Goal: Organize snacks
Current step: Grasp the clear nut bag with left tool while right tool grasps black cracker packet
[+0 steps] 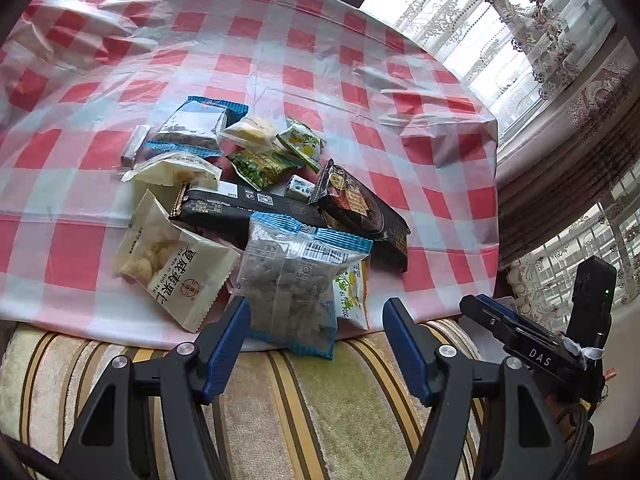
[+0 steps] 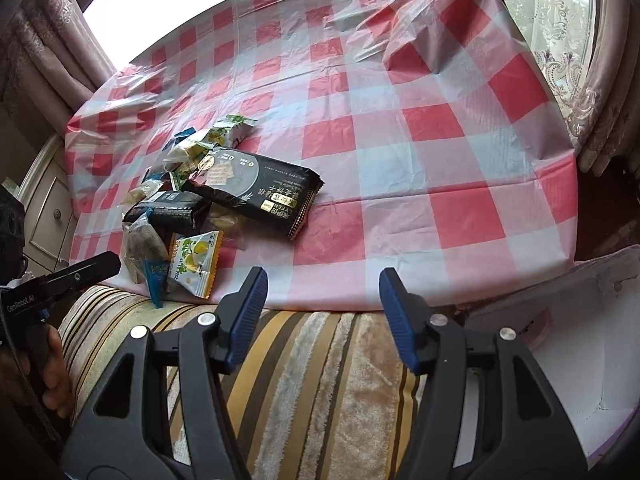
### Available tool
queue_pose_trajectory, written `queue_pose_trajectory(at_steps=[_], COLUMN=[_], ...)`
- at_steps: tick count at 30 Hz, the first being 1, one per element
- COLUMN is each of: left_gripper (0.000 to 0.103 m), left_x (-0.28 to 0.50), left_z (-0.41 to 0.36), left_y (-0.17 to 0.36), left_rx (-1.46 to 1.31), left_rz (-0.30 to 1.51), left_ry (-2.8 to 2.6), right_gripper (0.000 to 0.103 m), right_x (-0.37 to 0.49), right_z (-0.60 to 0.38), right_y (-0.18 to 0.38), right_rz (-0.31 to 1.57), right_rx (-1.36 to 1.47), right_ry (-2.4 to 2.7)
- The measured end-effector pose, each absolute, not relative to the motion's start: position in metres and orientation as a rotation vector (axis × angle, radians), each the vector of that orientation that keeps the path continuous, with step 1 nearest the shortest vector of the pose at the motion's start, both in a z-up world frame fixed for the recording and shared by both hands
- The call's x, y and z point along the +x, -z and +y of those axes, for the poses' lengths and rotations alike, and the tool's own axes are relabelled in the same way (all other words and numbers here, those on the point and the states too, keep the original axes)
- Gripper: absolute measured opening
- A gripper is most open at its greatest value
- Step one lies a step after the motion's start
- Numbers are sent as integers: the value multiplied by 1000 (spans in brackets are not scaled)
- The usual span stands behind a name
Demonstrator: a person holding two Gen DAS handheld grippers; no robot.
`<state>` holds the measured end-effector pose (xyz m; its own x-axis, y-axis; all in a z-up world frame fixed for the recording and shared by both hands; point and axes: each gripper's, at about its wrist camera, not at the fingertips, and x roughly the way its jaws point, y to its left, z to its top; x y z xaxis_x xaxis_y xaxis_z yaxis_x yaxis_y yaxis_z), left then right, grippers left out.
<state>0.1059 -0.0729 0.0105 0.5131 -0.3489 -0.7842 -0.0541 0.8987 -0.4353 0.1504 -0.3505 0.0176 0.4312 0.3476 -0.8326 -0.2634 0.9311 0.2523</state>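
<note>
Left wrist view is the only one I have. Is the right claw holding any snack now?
Observer: No. The right claw is open with nothing between its pads, above the striped cushion.
Operator: Is there some container near it?
Observer: Yes. What looks like a white box stands to its right, below the near corner of the checked tablecloth. I cannot tell what is inside.

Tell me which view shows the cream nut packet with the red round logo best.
The left wrist view: the cream nut packet lies near and unobstructed, print readable. In the right wrist view it is hidden behind the other snacks in the pile.
</note>
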Motion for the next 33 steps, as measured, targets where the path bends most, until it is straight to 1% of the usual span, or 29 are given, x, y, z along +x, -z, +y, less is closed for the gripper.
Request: queue_pose_trajectory(at_steps=[2, 4, 10, 14, 19, 22, 23, 26, 33], left_gripper=[69, 69, 69, 69, 69, 62, 62, 61, 55], left_x=[110, 114, 126, 134, 141, 145, 145, 145, 146], left_z=[-68, -63, -60, -62, -62, -61, -61, -61, -61], left_y=[-6, -2, 5, 9, 15, 18, 20, 21, 22], left_rx=[-437, -437, -422, -397, -394, -405, -408, -412, -417], left_rz=[1040, 1046, 1071, 1082, 1089, 1098, 1100, 1099, 1101], left_ry=[174, 168, 193, 219, 243, 257, 262, 269, 278], right_gripper=[69, 72, 78, 79, 79, 79, 79, 79, 78], right_x=[157, 166, 194, 209, 230, 241, 244, 253, 268], right_z=[-341, -332, -298, -277, -260, -253, -250, -244, -234], right_y=[-18, -18, -11, -5, 1, 7, 8, 15, 25], right_rz=[1053, 1047, 1038, 1032, 1034, 1054, 1060, 1089, 1128], right_rx=[48, -2, -200, -330, -421, -466, -478, -482, -426], right_ry=[-409, -440, -552, -639, -725, -795, -822, -905, -982])
